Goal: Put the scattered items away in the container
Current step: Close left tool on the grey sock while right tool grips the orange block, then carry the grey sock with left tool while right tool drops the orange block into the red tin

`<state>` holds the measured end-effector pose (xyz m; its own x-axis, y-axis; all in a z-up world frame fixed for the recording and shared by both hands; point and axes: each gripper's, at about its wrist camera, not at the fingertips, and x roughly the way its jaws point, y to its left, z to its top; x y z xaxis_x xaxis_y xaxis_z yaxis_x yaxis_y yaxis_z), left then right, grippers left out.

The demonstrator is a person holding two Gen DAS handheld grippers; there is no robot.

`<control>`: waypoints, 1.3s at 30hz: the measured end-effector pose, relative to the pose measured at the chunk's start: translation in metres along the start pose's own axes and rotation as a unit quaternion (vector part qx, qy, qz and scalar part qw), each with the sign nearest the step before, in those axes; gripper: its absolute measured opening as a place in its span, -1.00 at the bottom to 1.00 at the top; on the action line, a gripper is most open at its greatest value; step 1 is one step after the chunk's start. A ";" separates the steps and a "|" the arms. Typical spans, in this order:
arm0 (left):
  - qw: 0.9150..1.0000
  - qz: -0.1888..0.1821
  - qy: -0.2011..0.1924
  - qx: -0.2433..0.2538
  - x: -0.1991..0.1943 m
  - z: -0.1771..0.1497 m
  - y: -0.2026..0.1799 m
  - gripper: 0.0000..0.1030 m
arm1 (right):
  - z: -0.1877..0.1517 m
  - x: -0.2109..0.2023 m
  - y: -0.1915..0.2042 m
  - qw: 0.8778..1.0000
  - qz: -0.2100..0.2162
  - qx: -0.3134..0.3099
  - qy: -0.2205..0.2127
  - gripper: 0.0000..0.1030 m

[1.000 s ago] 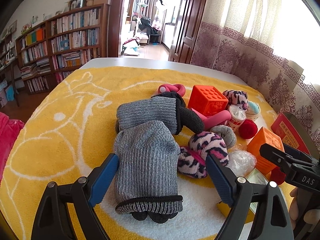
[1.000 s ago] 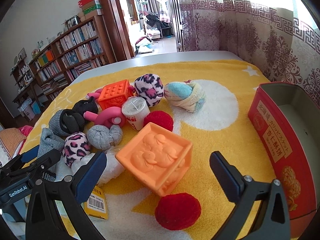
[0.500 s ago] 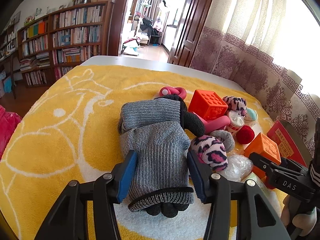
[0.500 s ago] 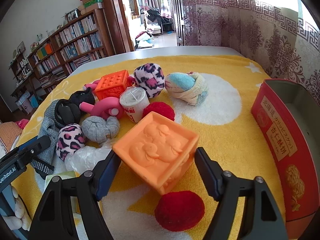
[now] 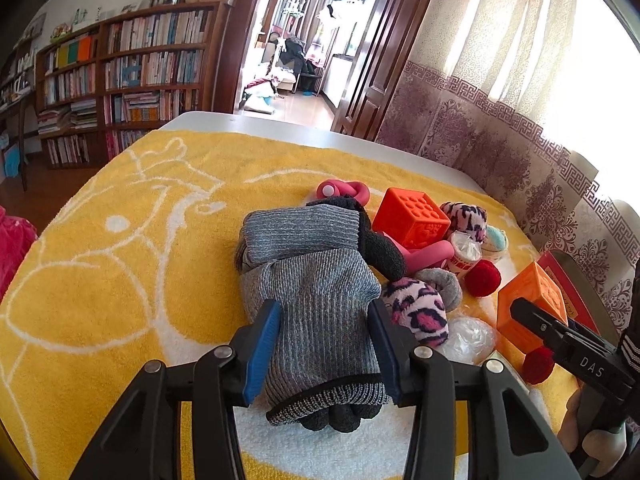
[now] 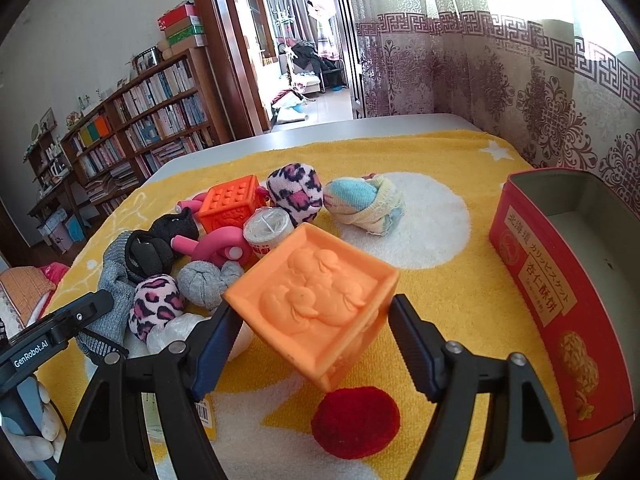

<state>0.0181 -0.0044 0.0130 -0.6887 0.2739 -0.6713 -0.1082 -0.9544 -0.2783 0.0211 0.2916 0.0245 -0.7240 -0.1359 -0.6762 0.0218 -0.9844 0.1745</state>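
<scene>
On the yellow towel (image 5: 120, 280) by bookshelves (image 5: 132, 80), hand-held grippers clamp grey glove (image 5: 316, 312) and orange block (image 6: 316, 300).

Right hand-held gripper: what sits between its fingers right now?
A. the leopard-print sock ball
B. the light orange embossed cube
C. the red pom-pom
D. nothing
B: in the right wrist view the right hand-held gripper has both fingers pressed against the sides of the light orange embossed cube, with the red pom-pom lying loose below it.

sock (image 5: 316, 304) grey ribbed | cube (image 6: 316, 300) orange | pom-pom (image 6: 356, 420) red | tin (image 6: 560, 320) red (gold print)
</scene>
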 end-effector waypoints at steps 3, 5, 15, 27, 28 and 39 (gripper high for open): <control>1.000 0.007 0.012 0.001 0.003 -0.002 -0.001 0.64 | 0.001 0.000 -0.002 1.000 0.002 0.004 0.000 0.52; 1.000 0.011 0.014 0.001 0.004 -0.003 -0.002 0.67 | 0.001 -0.002 -0.003 1.000 0.004 0.004 -0.001 0.52; 0.999 0.000 0.041 -0.015 0.015 -0.005 0.006 0.17 | -0.002 -0.006 0.000 1.000 0.008 -0.005 -0.005 0.52; 1.000 -0.009 -0.007 -0.017 -0.016 -0.002 0.002 -0.05 | 0.000 -0.021 -0.005 0.999 0.003 0.010 -0.044 0.52; 1.000 -0.009 -0.010 -0.017 -0.019 -0.002 0.002 -0.05 | 0.000 -0.023 -0.004 0.999 0.005 0.012 -0.048 0.52; 0.999 -0.014 -0.031 0.006 -0.045 0.002 -0.025 -0.05 | 0.000 -0.042 -0.010 0.997 0.013 0.020 -0.077 0.52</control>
<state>0.0499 0.0073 0.0517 -0.7279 0.2931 -0.6199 -0.1366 -0.9479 -0.2878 0.0512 0.3073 0.0514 -0.8207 -0.1387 -0.5543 0.0162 -0.9753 0.2201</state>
